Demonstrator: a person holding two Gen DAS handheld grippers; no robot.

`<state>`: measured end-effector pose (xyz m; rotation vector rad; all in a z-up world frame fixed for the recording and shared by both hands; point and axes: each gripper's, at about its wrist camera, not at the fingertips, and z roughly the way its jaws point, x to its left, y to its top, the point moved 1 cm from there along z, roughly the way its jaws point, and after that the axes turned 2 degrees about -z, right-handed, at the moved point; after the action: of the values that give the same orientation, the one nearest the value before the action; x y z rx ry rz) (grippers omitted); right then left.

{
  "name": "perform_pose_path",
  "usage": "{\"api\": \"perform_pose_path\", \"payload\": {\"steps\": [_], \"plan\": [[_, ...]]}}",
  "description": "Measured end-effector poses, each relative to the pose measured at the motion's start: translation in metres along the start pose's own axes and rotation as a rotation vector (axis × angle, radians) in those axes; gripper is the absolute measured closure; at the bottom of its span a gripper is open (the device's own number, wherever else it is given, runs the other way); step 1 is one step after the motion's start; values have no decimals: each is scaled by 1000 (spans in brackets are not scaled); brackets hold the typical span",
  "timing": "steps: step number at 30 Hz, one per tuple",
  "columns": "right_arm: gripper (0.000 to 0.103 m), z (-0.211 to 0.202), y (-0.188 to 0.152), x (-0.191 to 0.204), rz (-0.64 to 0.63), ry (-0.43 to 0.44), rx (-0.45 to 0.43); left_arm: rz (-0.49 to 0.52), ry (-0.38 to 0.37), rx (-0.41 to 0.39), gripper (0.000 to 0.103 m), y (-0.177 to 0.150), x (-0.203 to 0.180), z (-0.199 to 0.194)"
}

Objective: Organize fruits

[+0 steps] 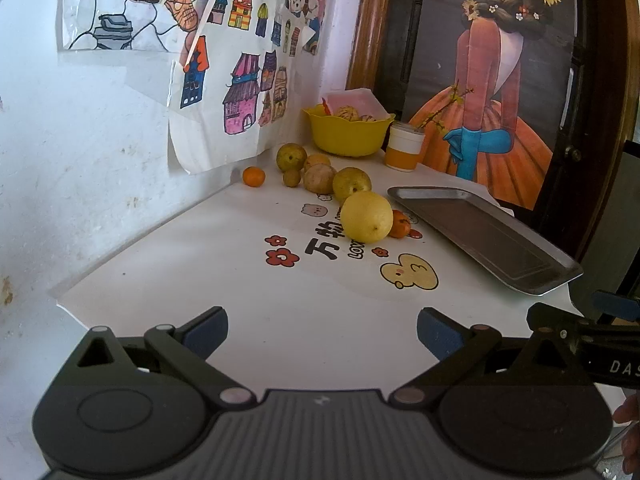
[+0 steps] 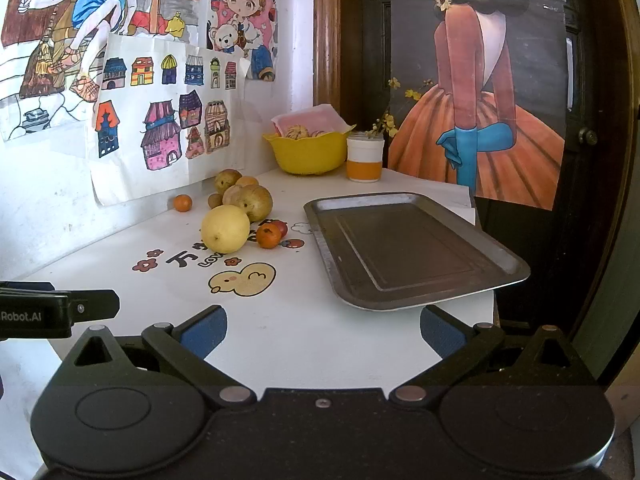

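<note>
Both of your tools sit low at the near edge of the table (image 2: 280,332), side by side. Your left tool (image 1: 322,330) has its blue pads spread wide with nothing between them, and your right tool (image 2: 323,330) is spread just the same, its right finger just short of the near corner of the metal tray (image 2: 404,248). The tray lies bare on the right side of the table, so no fruit looks sorted yet.

Past the printed duck on the table cover, the nearest fruit is the large yellow fruit (image 1: 366,217), well left of the tray. It looks the heaviest piece and its skin looks smooth, so take it across its widest middle and let the pads close firmly; a pinch near the top would likely squirt it out. Tucked against its right side is a small orange fruit (image 2: 268,235) with a reddish one behind it; these look light and firm, and an easy grip across the belly should do, though they may roll if nudged.

Farther back a cluster of dull green-brown fruits (image 2: 254,200) rests touching one another, with a lone small orange (image 2: 183,202) apart near the wall. At the far corner stand a yellow bowl (image 2: 308,156) already holding items and a white and orange cup (image 2: 364,160) beside it
</note>
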<state>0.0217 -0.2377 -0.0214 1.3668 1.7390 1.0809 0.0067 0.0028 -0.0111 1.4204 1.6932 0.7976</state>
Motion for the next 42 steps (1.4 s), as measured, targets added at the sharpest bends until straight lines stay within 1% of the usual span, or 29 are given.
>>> {"api": "perform_pose_path", "payload": {"steps": [4, 8, 13, 19, 23, 25, 27, 29, 31, 34, 39, 40, 42], "plan": [[1, 0, -1, 2, 0, 6, 1, 0, 5, 0, 0, 0, 0, 1], [1, 3, -2, 3, 3, 24, 5, 2, 25, 2, 0, 0, 0, 2], [1, 6, 9, -4, -15, 61, -9, 22, 41, 17, 0, 8, -4, 7], [1, 17, 36, -16, -49, 152, -30, 20, 46, 30, 0, 35, -4, 17], [1, 32, 63, -30, -67, 248, -28, 38, 47, 23, 0, 59, -4, 27], [1, 42, 81, -36, -74, 291, -17, 56, 39, 18, 0, 70, -6, 33], [1, 48, 96, -41, -80, 317, -26, 73, 6, 9, 0, 80, -8, 40], [1, 56, 111, -43, -121, 334, -24, 51, -69, 10, 0, 88, -6, 49], [1, 65, 119, -42, -167, 351, -16, 5, -93, 30, 0, 95, -3, 62], [1, 83, 120, -37, -227, 366, 15, -6, -98, 59, 0, 103, -6, 82], [1, 111, 110, -26, -329, 326, 41, 0, -112, 119, 1, 110, -13, 111], [3, 117, 109, -24, -345, 326, 51, -7, -108, 130, 1, 111, -14, 116], [8, 127, 107, -19, -378, 336, 64, -29, -97, 150, 1, 109, -15, 126]]}}
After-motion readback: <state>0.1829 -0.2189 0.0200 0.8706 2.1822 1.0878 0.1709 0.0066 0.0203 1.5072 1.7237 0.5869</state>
